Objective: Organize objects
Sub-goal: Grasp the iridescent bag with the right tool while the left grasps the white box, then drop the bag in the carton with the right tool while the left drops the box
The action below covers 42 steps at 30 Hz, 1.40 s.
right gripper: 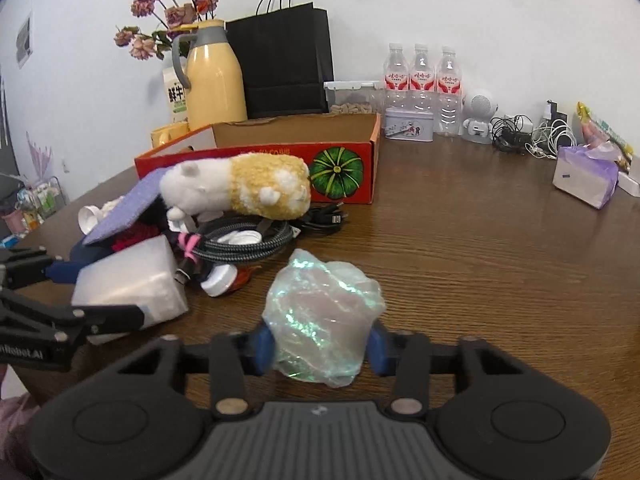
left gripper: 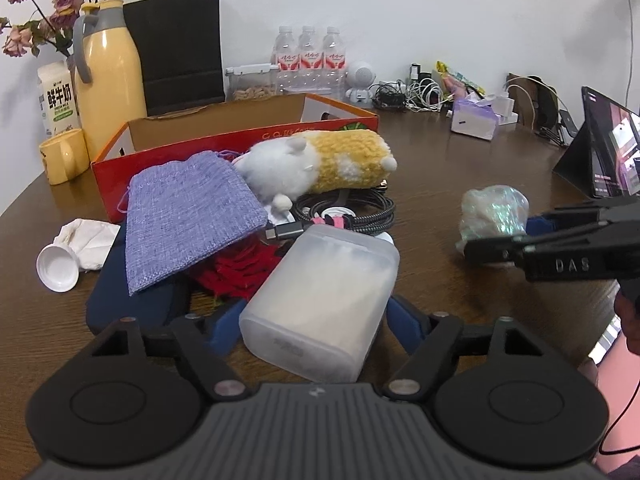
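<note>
We hold the left gripper (left gripper: 316, 320) with its jaws clamped on the case (left gripper: 320, 308), a frosted translucent box with rounded corners and pale contents showing through. The case rests on the worktop (left gripper: 460, 168) at the near edge of the pile; embossed lettering on its near end is too blurred to read.

We hold the right gripper (right gripper: 320, 346) with its jaws clamped on the wrap (right gripper: 324, 316), a crumpled clear film with green iridescent glints, sitting on the worktop to the right of the pile and apart from it. In the left view, the right gripper's side reads "DAS".

Behind the case lie a red cloth (left gripper: 240, 268), a lilac pouch (left gripper: 188, 216) and a braided cable (left gripper: 352, 212) bound with a pink tie. Farther back, a white-and-yellow plush (left gripper: 320, 164) lies across the pile, just in front of the box (right gripper: 340, 176).

The box is red cardboard, open-topped, printed with a green pumpkin. At the far edge stand a yellow jug (left gripper: 108, 76), a carton (left gripper: 56, 98) lettered "鲜牛奶", and three red-labelled bottles (right gripper: 420, 88).
</note>
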Each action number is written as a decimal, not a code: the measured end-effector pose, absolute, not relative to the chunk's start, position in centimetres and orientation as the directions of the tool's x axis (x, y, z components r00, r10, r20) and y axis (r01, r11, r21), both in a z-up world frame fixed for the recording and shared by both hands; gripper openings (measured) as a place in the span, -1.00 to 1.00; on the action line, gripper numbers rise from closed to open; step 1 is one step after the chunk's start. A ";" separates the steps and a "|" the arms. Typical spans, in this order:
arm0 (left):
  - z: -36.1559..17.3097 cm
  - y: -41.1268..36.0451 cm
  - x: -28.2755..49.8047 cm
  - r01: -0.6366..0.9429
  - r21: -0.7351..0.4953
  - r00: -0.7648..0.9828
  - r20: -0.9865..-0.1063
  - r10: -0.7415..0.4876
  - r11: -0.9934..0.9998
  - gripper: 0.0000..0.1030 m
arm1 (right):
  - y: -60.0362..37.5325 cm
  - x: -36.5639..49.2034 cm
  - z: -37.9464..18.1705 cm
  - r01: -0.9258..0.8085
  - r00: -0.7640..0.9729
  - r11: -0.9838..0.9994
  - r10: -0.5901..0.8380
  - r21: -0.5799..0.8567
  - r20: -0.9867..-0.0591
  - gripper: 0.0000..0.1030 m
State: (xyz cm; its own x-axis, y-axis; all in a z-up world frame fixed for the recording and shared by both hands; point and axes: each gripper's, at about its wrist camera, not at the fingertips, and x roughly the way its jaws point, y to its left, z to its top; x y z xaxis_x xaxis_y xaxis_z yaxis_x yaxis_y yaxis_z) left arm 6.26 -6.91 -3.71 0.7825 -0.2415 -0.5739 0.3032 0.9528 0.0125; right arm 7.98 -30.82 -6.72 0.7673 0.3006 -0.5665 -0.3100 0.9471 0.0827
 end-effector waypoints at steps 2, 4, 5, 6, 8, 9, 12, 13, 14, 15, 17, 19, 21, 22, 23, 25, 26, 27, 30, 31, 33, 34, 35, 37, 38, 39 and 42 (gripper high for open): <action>-3.6 -6.6 5.7 0.305 0.006 0.785 -0.568 -0.248 0.952 0.44 | -30.8 7.7 -6.5 -0.321 0.769 0.943 0.315 0.090 -0.556 -0.26; -3.5 -6.3 5.3 0.303 -0.004 0.791 -0.557 -0.254 0.953 0.42 | -30.6 7.3 -6.2 -0.330 0.773 0.940 0.325 0.093 -0.545 -0.29; -3.3 -6.1 5.0 0.303 -0.009 0.796 -0.548 -0.258 0.953 0.41 | -30.5 7.2 -6.0 -0.333 0.774 0.938 0.328 0.093 -0.541 -0.29; -3.0 -6.0 4.8 0.304 -0.012 0.801 -0.538 -0.262 0.953 0.40 | -30.3 7.0 -5.8 -0.335 0.775 0.938 0.330 0.092 -0.539 -0.29; -2.5 -5.6 4.3 0.306 -0.015 0.813 -0.516 -0.270 0.952 0.38 | -29.9 6.8 -5.5 -0.340 0.777 0.936 0.333 0.089 -0.534 -0.29; -2.4 -5.5 4.1 0.309 -0.013 0.816 -0.510 -0.272 0.951 0.37 | -29.7 6.8 -5.4 -0.343 0.777 0.935 0.335 0.089 -0.534 -0.29; -2.5 -5.0 3.9 0.304 -0.019 0.813 -0.515 -0.271 0.952 0.37 | -28.9 6.5 -5.1 -0.348 0.774 0.933 0.340 0.089 -0.534 -0.28; -2.7 -4.8 3.9 0.303 -0.023 0.805 -0.528 -0.269 0.953 0.37 | -28.7 6.4 -5.1 -0.351 0.773 0.932 0.342 0.090 -0.534 -0.28; -2.9 -4.6 4.0 0.298 -0.029 0.794 -0.547 -0.265 0.954 0.37 | -28.4 6.3 -5.0 -0.353 0.772 0.931 0.345 0.090 -0.534 -0.28; -3.2 -4.4 4.2 0.297 -0.039 0.780 -0.566 -0.265 0.954 0.37 | -28.2 6.2 -4.9 -0.354 0.772 0.931 0.346 0.090 -0.533 -0.28; -3.6 -4.1 4.5 0.297 -0.060 0.757 -0.593 -0.273 0.953 0.38 | -27.9 5.9 -4.8 -0.354 0.773 0.931 0.345 0.091 -0.532 -0.27; -3.5 -4.1 5.0 0.302 -0.067 0.745 -0.606 -0.279 0.951 0.51 | -27.8 5.8 -4.8 -0.351 0.774 0.932 0.342 0.089 -0.533 -0.27; -3.5 -4.4 5.4 0.321 -0.073 0.739 -0.605 -0.297 0.944 0.68 | -27.8 5.7 -4.7 -0.348 0.774 0.934 0.338 0.087 -0.536 -0.27; -3.5 -4.7 5.7 0.331 -0.073 0.733 -0.608 -0.305 0.941 0.68 | -27.8 5.7 -4.7 -0.346 0.774 0.934 0.337 0.086 -0.537 -0.27; -3.6 -4.9 6.0 0.336 -0.072 0.727 -0.614 -0.307 0.939 0.65 | -27.7 5.7 -4.7 -0.345 0.774 0.935 0.335 0.085 -0.538 -0.27; -4.1 -5.3 6.5 0.334 -0.063 0.720 -0.627 -0.298 0.940 0.29 | -27.7 5.7 -4.6 -0.345 0.774 0.935 0.332 0.080 -0.539 -0.27; -4.2 -5.3 6.5 0.333 -0.062 0.722 -0.625 -0.296 0.941 0.27 | -27.7 5.6 -4.5 -0.345 0.775 0.935 0.331 0.078 -0.539 -0.27; -4.2 -5.3 6.4 0.333 -0.065 0.726 -0.619 -0.300 0.941 0.27 | -27.7 5.6 -4.5 -0.345 0.776 0.935 0.329 0.075 -0.538 -0.27; -3.8 -4.8 5.5 0.332 -0.087 0.745 -0.587 -0.318 0.939 0.26 | -27.8 5.6 -4.2 -0.346 0.779 0.936 0.327 0.069 -0.535 -0.27; -3.4 -4.5 5.1 0.327 -0.089 0.758 -0.570 -0.317 0.941 0.26 | -27.8 5.5 -4.1 -0.347 0.780 0.935 0.328 0.067 -0.533 -0.27; -2.1 -3.7 4.5 0.324 -0.104 0.781 -0.532 -0.328 0.940 0.26 | -27.9 5.6 -3.6 -0.354 0.786 0.933 0.335 0.067 -0.519 -0.27; -1.3 -3.4 4.2 0.322 -0.108 0.796 -0.507 -0.331 0.940 0.26 | -27.8 5.8 -3.4 -0.359 0.789 0.931 0.341 0.067 -0.511 -0.27; -0.4 -3.2 4.1 0.320 -0.105 0.809 -0.487 -0.330 0.941 0.26 | -27.7 6.0 -3.0 -0.363 0.793 0.929 0.346 0.066 -0.501 -0.27; 1.2 -2.8 4.2 0.308 -0.097 0.833 -0.452 -0.318 0.946 0.27 | -27.4 6.5 -2.4 -0.371 0.800 0.927 0.353 0.063 -0.486 -0.27; 2.1 -2.5 4.6 0.301 -0.096 0.844 -0.437 -0.312 0.949 0.27 | -27.2 6.9 -2.0 -0.373 0.804 0.926 0.356 0.061 -0.477 -0.27; 2.8 -2.3 5.1 0.294 -0.098 0.852 -0.423 -0.307 0.951 0.27 | -26.9 7.5 -1.5 -0.375 0.809 0.925 0.358 0.059 -0.466 -0.27; 5.1 -1.8 7.3 0.257 -0.087 0.885 -0.380 -0.270 0.963 0.27 | -26.1 9.5 0.0 -0.382 0.823 0.922 0.367 0.055 -0.433 -0.27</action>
State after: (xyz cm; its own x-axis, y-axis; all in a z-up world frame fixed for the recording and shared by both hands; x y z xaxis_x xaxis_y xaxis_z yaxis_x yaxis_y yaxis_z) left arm 7.27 -1.76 5.15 0.8846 -0.2702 -0.3801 0.2568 0.9626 -0.0866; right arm 9.49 -26.14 -0.04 0.8233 0.3668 -0.4332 -0.3821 0.9225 0.0549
